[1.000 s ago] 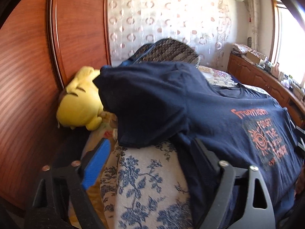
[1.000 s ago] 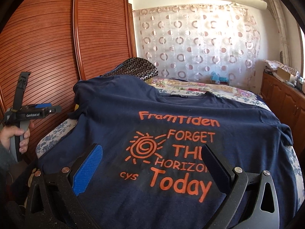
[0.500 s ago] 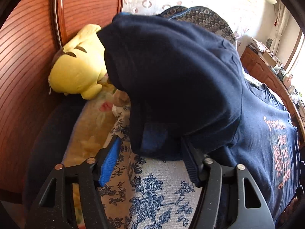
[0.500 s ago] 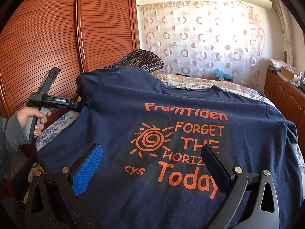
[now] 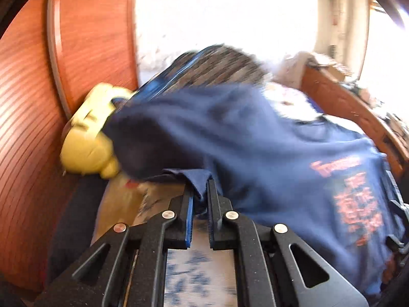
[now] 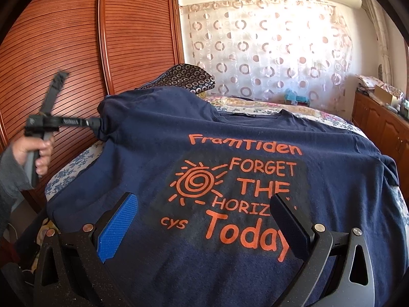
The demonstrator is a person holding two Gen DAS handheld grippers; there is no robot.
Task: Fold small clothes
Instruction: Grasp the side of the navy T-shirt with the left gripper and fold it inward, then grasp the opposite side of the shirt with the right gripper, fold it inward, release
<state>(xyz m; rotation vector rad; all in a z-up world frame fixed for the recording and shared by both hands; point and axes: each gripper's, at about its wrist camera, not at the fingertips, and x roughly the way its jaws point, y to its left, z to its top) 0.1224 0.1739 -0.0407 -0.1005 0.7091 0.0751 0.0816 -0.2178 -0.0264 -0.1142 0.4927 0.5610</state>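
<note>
At bed's edge, left gripper (image 5: pixel 199 192) fingers newly clamped on T-shirt (image 6: pixel 230 179) sleeve; right gripper (image 6: pixel 204 215) fingers still spread.

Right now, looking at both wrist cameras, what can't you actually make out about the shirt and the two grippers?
- Left wrist view: motion blur smears the navy T-shirt print; its words are unreadable there.
- Left wrist view: the sleeve bunches between the left gripper pads, hiding how much cloth is caught.
- Right wrist view: the right gripper covers the shirt's near hem.
- Right wrist view: the shirt hides the yellow plush toy.
</note>
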